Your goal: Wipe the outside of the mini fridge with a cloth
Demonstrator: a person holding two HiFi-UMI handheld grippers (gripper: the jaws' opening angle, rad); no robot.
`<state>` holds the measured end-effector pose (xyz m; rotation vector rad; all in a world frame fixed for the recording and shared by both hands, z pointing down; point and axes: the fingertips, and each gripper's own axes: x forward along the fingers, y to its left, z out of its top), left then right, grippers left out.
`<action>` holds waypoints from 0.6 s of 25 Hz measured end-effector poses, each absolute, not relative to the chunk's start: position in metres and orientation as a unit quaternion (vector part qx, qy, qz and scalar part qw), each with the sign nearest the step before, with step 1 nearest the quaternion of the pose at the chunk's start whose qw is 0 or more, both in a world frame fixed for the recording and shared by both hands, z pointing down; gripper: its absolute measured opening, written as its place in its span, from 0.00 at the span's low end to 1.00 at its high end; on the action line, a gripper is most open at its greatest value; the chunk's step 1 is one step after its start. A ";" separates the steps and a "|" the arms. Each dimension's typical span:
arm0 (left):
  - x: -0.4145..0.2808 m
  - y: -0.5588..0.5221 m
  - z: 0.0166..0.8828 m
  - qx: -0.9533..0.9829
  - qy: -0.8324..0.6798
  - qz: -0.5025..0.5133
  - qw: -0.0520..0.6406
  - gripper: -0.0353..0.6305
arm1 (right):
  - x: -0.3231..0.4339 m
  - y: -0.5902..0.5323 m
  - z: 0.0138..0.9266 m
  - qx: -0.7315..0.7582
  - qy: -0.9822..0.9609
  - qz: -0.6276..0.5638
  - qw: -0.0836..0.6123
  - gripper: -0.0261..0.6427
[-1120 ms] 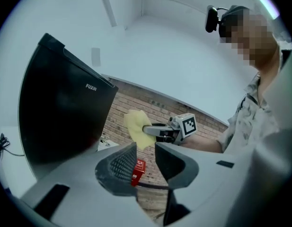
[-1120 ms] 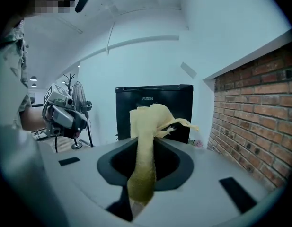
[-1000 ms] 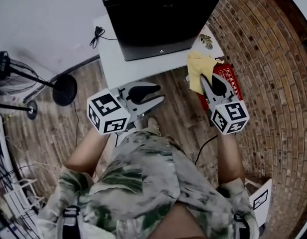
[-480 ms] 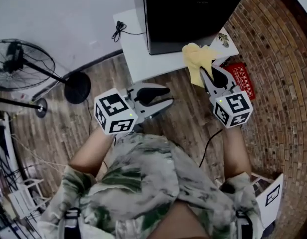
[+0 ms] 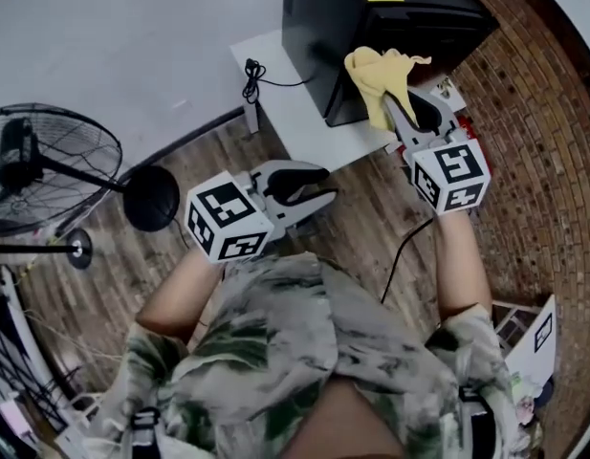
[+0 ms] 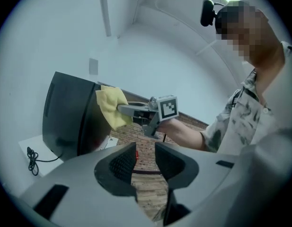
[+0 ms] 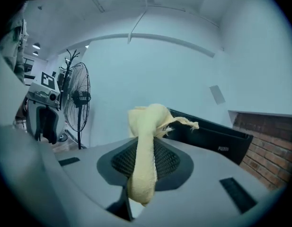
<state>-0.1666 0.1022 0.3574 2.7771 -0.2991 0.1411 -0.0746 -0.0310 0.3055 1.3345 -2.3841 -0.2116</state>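
Note:
The black mini fridge (image 5: 371, 22) stands on a low white table (image 5: 295, 113); it also shows in the left gripper view (image 6: 65, 122) and the right gripper view (image 7: 216, 136). My right gripper (image 5: 402, 111) is shut on a yellow cloth (image 5: 374, 76), which bunches out past the jaws (image 7: 145, 141). In the left gripper view the cloth (image 6: 111, 107) rests against the fridge's front edge near its top. My left gripper (image 5: 309, 186) hangs lower left, away from the fridge, above the wooden floor. Its jaws (image 6: 146, 161) stand a little open with nothing between them.
A black power cord (image 5: 251, 70) lies on the table's left corner. A standing fan (image 5: 41, 165) with a round base (image 5: 151, 199) is at the left. A black cable (image 5: 402, 256) runs over the floor below the right arm. Brick paving (image 5: 534, 113) lies at the right.
The right gripper has lifted the cloth from the table's front edge up against the fridge. The left gripper has hardly moved. The head view has shifted, so the fridge sits further right.

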 end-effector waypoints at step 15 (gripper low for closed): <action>-0.283 0.073 0.360 0.980 -0.039 0.048 0.188 0.25 | -0.165 -0.144 0.258 0.566 -0.718 -0.212 0.344 0.18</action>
